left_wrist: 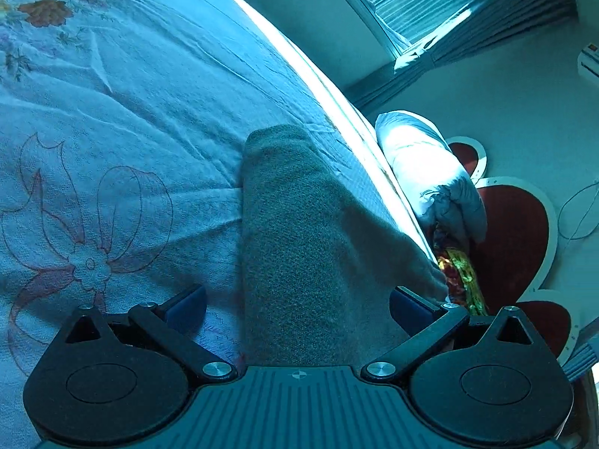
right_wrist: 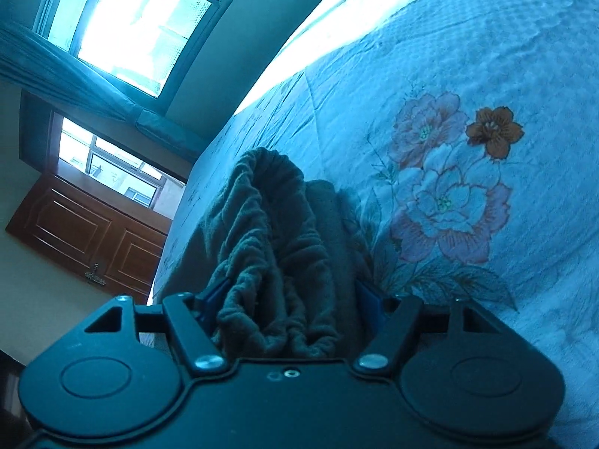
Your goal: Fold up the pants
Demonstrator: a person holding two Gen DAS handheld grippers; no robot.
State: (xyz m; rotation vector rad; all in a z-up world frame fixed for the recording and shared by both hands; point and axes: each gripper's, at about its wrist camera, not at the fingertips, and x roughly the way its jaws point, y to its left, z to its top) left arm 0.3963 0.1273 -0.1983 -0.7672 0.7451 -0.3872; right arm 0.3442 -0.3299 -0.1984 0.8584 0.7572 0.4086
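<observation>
We hold a pair of grey fleece pants (left_wrist: 299, 232) over a floral bedspread (left_wrist: 112, 112), one gripper at each end. The left gripper (left_wrist: 297, 308) has its jaws spread wide on either side of a smooth folded band of the cloth, the blue pads clear of the fabric on both flanks, so it appears released. The right gripper (right_wrist: 292, 299) is clenched on the bunched, gathered waistband (right_wrist: 269, 194), with fleece filling the gap between its pads. In each view the pants run straight ahead from the fingers, long axis in line with the gripper, lying on the bedspread close to its window-side edge. We judge the right hand the nearer and the one in control; the left would have to close on the band before any fold is carried over. No brand, label or legible writing shows on the pants, the bedspread or the grippers.
</observation>
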